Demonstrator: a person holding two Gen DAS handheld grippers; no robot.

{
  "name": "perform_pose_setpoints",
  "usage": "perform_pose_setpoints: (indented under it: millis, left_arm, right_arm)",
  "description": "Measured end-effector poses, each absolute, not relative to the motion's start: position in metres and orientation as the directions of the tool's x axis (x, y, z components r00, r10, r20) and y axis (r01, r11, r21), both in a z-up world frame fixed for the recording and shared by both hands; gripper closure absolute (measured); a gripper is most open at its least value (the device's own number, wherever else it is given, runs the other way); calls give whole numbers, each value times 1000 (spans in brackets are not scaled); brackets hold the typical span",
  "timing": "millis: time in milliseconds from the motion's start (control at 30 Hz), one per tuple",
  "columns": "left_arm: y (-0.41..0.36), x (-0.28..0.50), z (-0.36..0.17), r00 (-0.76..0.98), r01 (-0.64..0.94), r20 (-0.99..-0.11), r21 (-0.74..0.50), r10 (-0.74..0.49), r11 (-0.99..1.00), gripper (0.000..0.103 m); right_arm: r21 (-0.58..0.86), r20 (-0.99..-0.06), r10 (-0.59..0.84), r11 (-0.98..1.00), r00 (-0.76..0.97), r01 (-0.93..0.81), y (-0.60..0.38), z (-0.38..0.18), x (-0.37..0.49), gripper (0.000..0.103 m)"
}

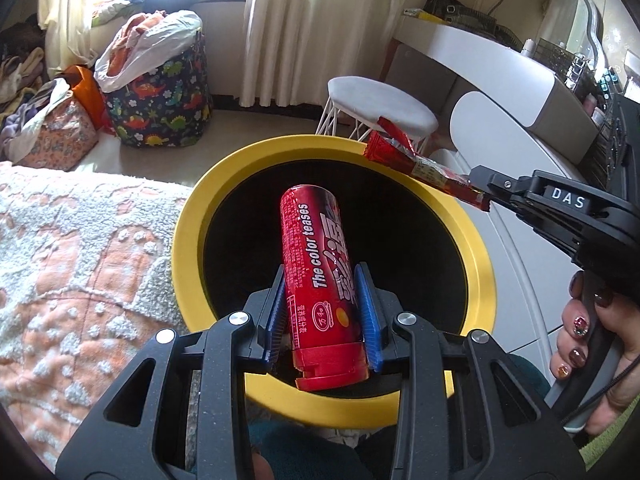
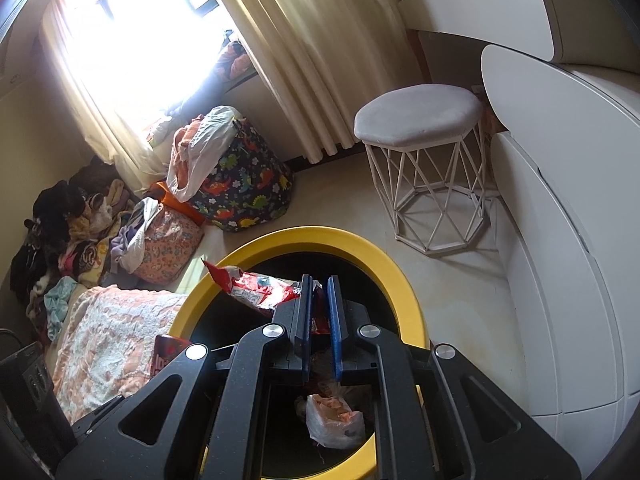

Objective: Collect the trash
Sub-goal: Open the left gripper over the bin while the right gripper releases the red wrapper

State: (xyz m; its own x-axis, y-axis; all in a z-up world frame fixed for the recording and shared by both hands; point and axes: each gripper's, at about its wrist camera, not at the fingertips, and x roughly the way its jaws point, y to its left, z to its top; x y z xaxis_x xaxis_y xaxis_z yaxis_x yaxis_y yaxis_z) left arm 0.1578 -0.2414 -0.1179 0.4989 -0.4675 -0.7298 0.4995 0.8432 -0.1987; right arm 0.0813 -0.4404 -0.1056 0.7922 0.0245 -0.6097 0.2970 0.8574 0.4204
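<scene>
Over the yellow-rimmed bin (image 1: pixel 188 216), left jaws clamp a red tube (image 1: pixel 316 264) (white lettering), right jaws pinch a crumpled red wrapper (image 1: pixel 416 164).

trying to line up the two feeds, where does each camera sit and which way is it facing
Left wrist: sits on the left gripper, looking forward and down into the yellow-rimmed bin; its blue fingers clamp a red tube, and the right gripper and the hand holding it show at right.
Right wrist: sits on the right gripper, looking down over the same bin toward the window; its fingers pinch a red wrapper.
Shared: bin, wrapper, white stool, dinosaur-print bag.
</scene>
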Motion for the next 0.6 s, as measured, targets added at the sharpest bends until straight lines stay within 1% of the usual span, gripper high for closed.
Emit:
perform_pose_setpoints:
  millis: [100,133,200,267,300,333,367,433,467,533,600]
  left_arm:
    - [-244,162,-125,484,498,-744,-201,-462,844,77]
    - [-245,164,-127,477,497,-748,-204,-461,844,77]
    - [-248,166,-128,470,499,-751,-207,-463,841,77]
    - [-250,167,-128,468,503,-751,-207,-466,839,77]
    - [-250,168,-128,465,506,-751,-209,-469,837,76]
    - [-251,168,-127,462,511,-751,-210,-472,834,72]
    - [-252,168,-126,462,514,-750,-208,-472,833,63]
    - [-253,167,-124,469,517,-746,-201,-472,832,52]
    - [-252,166,-121,474,516,-745,-197,-469,834,45]
    - [-250,164,-117,486,509,-744,-186,-459,841,34]
    - [-246,161,-112,500,504,-735,-183,-458,844,28]
  right_arm:
    - [425,-619,34,855,785,299,-441,-109,85,93]
    - [425,-623,35,854,782,300,-442,-110,86,91]
    - [427,-628,40,853,778,301,-442,-111,87,83]
    - [430,-628,45,852,777,298,-442,-110,87,67]
    - [428,-629,43,853,776,299,-441,-109,86,64]
    - [423,-629,38,855,777,301,-441,-108,85,63]
    - [418,-629,35,858,776,300,-441,-106,84,60]
    - [398,-638,27,867,770,299,-441,-104,82,56]
    - [392,-638,24,870,769,298,-440,-102,81,53]
    - [377,-637,13,877,771,297,-439,-96,77,50]
    - [363,-625,11,889,781,278,-435,-87,71,46]
